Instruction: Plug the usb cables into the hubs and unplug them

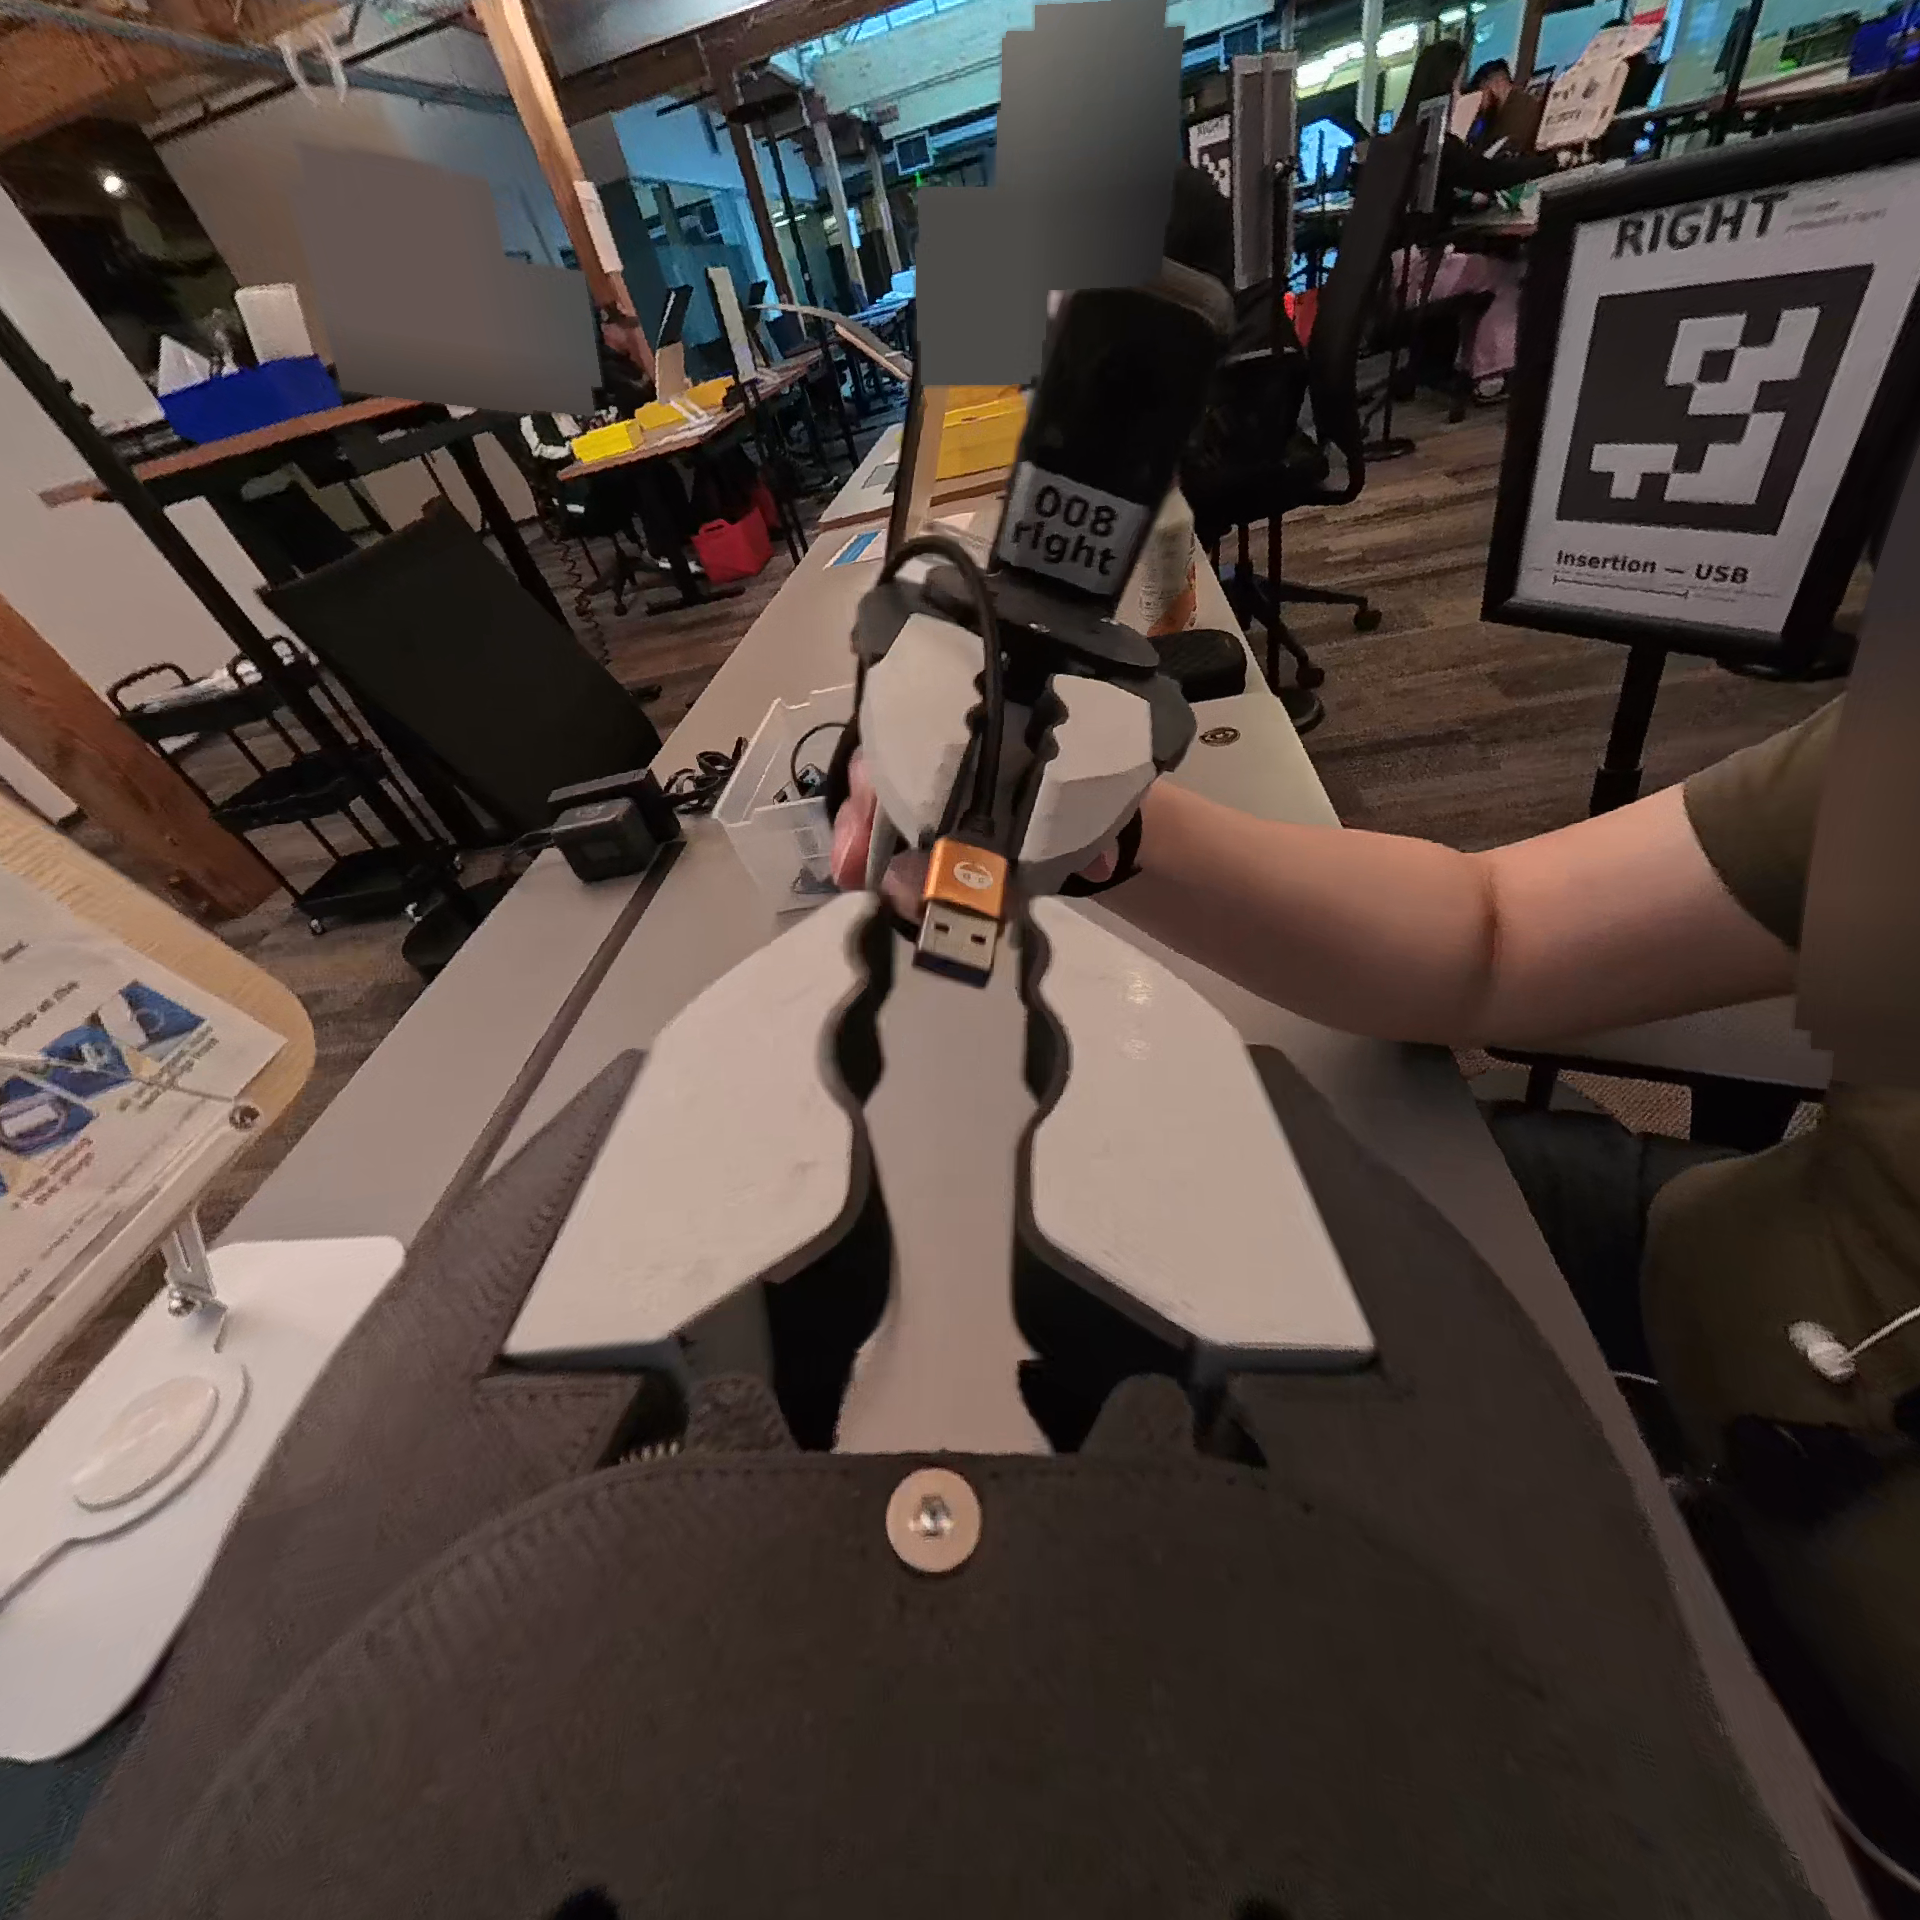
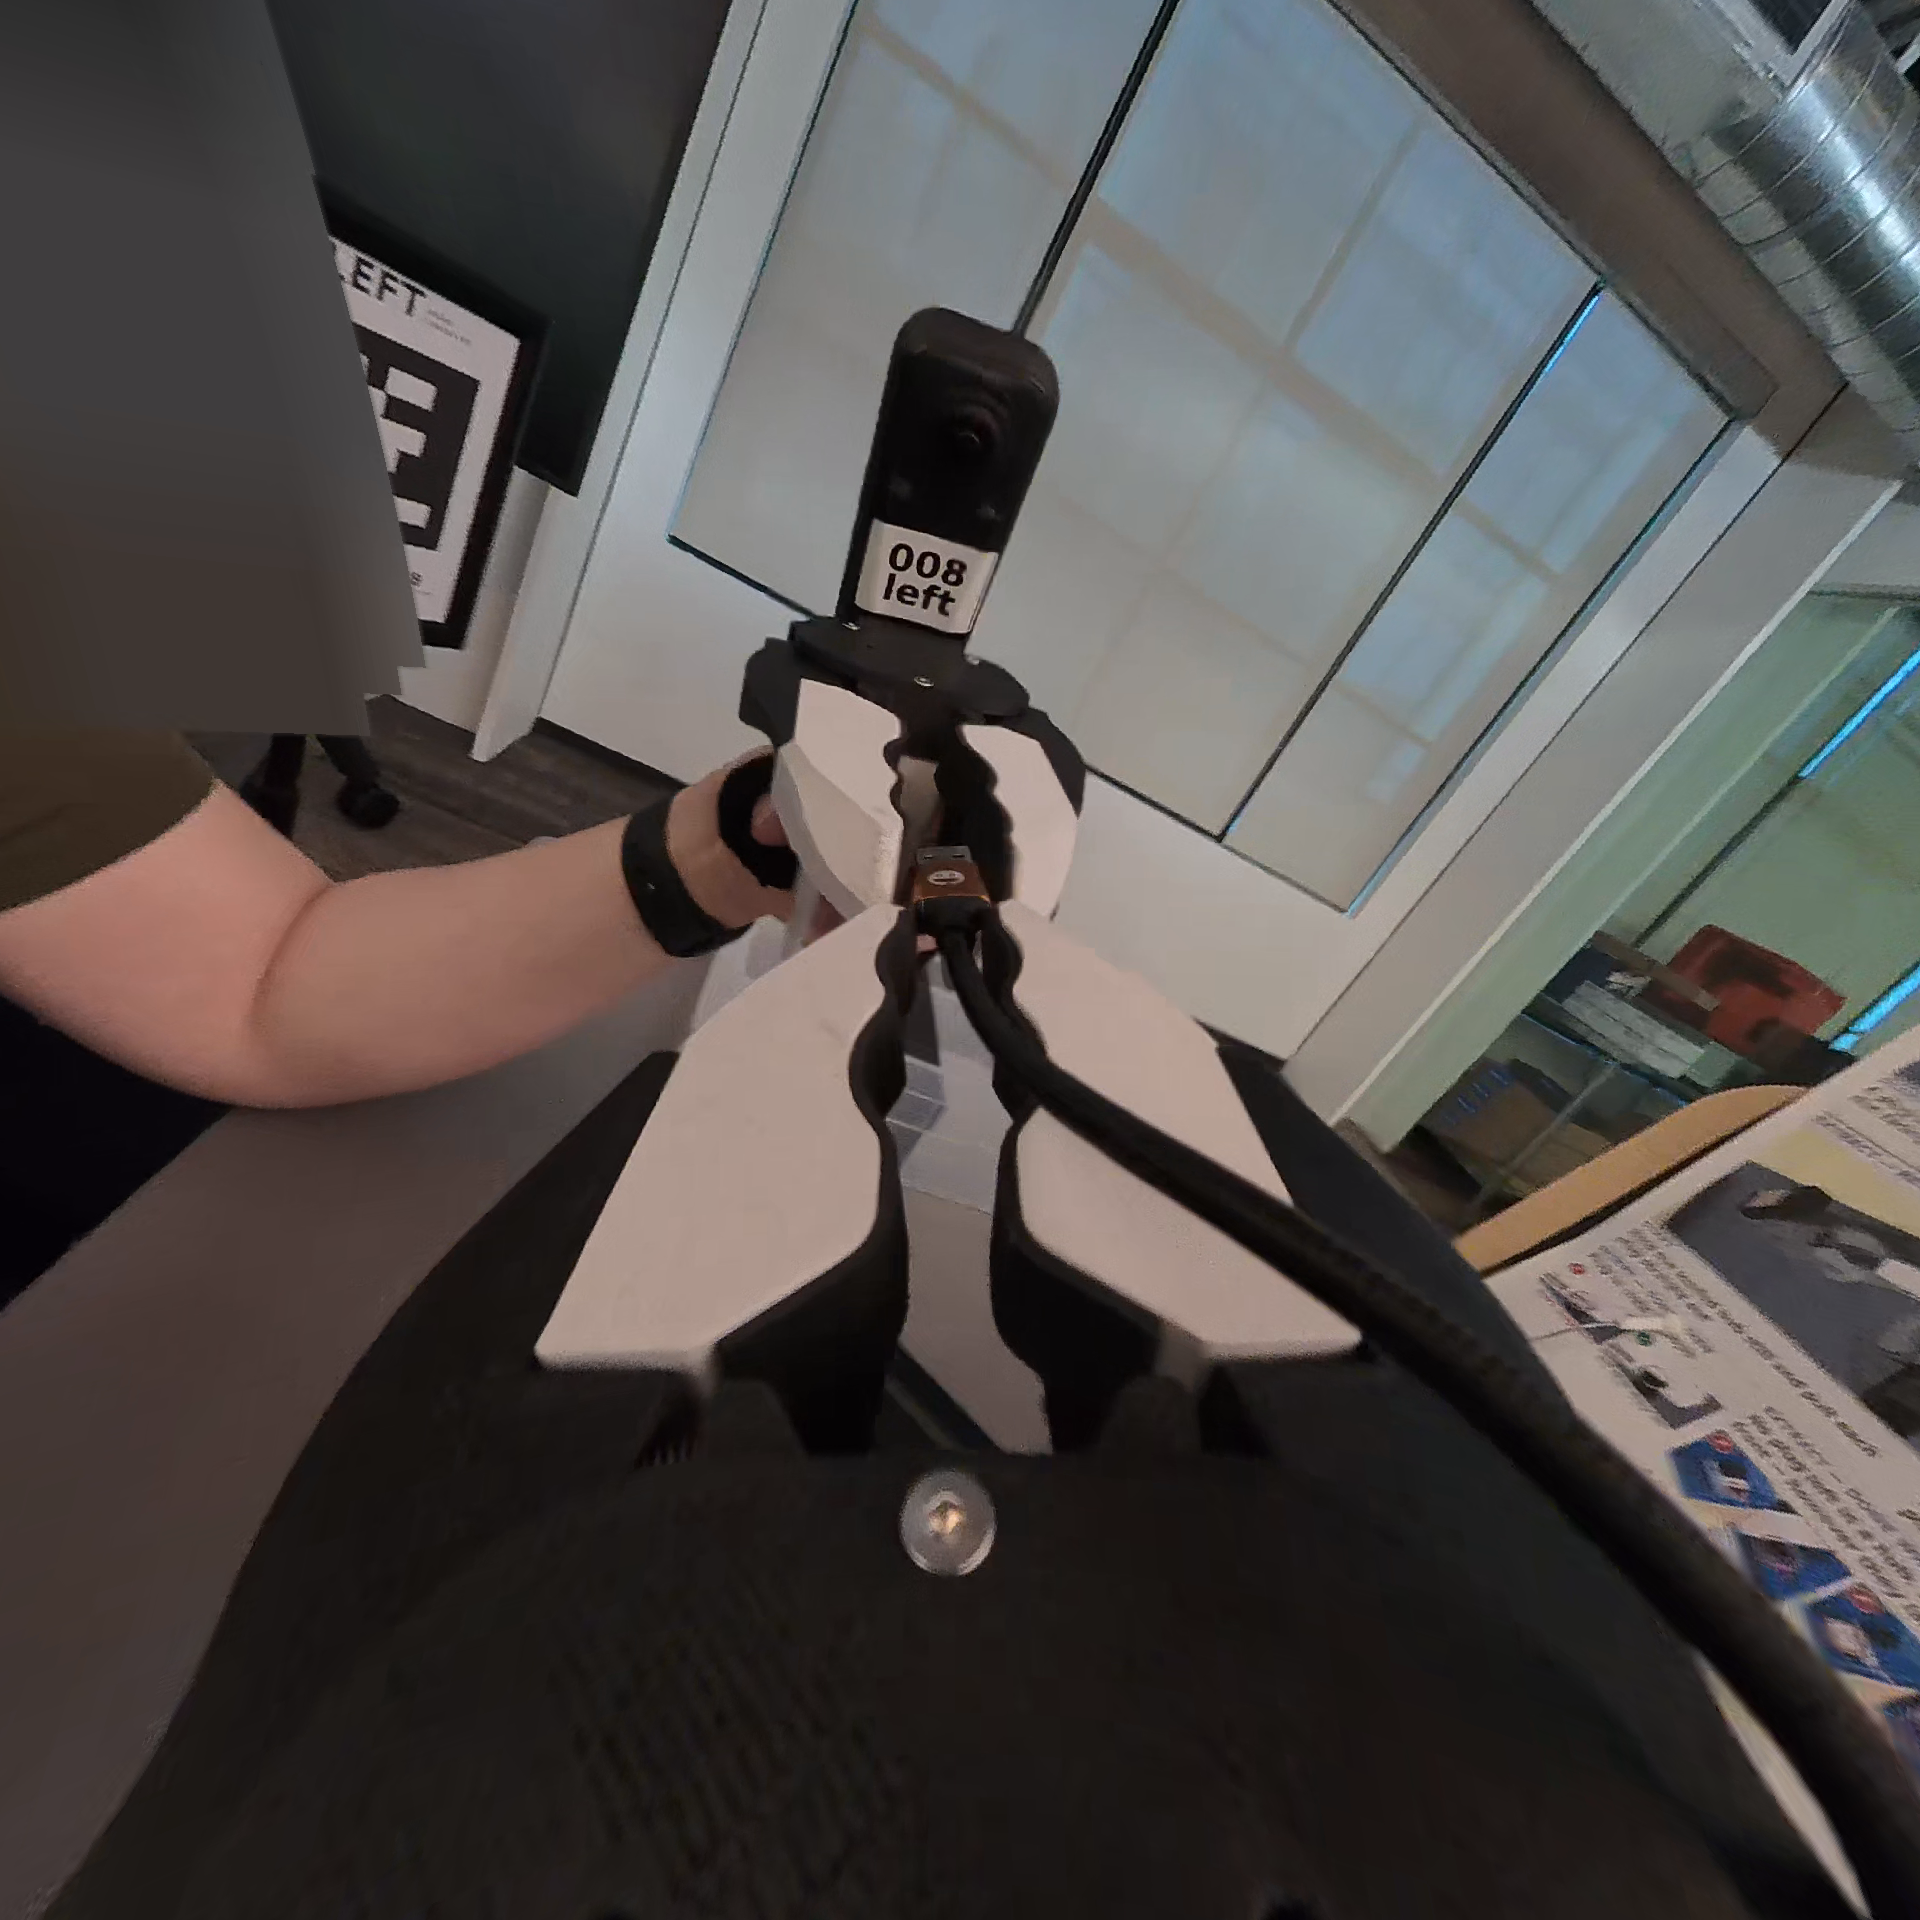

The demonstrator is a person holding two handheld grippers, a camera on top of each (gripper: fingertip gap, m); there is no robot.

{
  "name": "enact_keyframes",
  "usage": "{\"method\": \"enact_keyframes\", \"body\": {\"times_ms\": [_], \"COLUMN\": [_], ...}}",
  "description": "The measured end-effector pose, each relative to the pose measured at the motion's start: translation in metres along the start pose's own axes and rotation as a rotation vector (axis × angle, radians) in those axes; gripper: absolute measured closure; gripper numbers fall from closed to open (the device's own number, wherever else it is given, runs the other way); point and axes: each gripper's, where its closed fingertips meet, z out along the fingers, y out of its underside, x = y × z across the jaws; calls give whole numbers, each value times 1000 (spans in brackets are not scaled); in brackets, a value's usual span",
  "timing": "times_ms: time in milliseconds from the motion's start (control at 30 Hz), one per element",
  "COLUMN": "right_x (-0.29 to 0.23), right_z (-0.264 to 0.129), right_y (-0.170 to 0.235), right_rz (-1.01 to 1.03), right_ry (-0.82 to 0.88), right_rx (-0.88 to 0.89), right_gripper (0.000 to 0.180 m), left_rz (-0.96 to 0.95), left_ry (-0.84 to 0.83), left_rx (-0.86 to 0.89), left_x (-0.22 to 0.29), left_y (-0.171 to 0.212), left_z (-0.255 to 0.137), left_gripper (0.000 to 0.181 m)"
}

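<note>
Grippers meet tip to tip above the grey table (image 1: 717, 821), each one's camera looking straight at the other. The right gripper (image 2: 943, 925) is closed to a narrow slot on the USB plug (image 2: 940, 883), pinching it just behind the orange collar. The black braided cable (image 2: 1195, 1174) trails back from there over its right-hand finger and off toward the lower right corner of that view.

In the left wrist view the same USB plug (image 1: 961, 914) points metal end first at the lens and sits in the gap at the tips of the left gripper (image 1: 948, 925). That gripper is part-way open, its white fingers (image 1: 758, 1122) standing either side of the plug. Whether they touch the metal cannot be told. The right gripper (image 1: 977, 831) fills the middle of this view and hides most of the table behind it, with the cable looping up beside the black camera (image 1: 1112, 416) on top of it.

A bare forearm (image 1: 1455, 935) reaches in from the right to hold it. Behind sit a clear plastic bin (image 1: 769, 821) with small dark items inside and a black power adapter (image 1: 608, 831) just left of the bin. A framed marker sign (image 1: 1704, 416) stands on a post to the right. At the near left are an instruction sheet (image 1: 104, 1091) on a wooden board and a white base plate (image 1: 156, 1455).

The right wrist view shows the left gripper (image 2: 940, 842) held by a hand wearing a black wristband (image 2: 665, 883), against frosted windows (image 2: 1299, 468) and a silver duct (image 2: 1818, 156).
</note>
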Motion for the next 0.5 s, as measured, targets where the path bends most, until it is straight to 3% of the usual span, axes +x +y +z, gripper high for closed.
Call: {"method": "enact_keyframes", "body": {"times_ms": [33,167,233,367,500], "right_x": [2,8,8,9,8], "right_z": [-1,-4,-3,-2,0], "right_y": [0,1,5,7,12], "right_rz": [-28,-156,-232,-367,-436], "right_ry": [23,93,119,170,176], "right_rx": [3,-14,-43,-61,-83], "right_gripper": [168,168,168,168,168], "left_rz": [-37,-263,-379,-467,-554], "left_ry": [11,151,209,216,258], "left_rx": [-1,79,133,123,89], "left_x": [-1,1,-2,-10,-10], "left_y": [1,-5,-10,-3,3], "left_z": [-2,-8,-8,-2,-3], "left_gripper": [149,140,144,173,175]}}
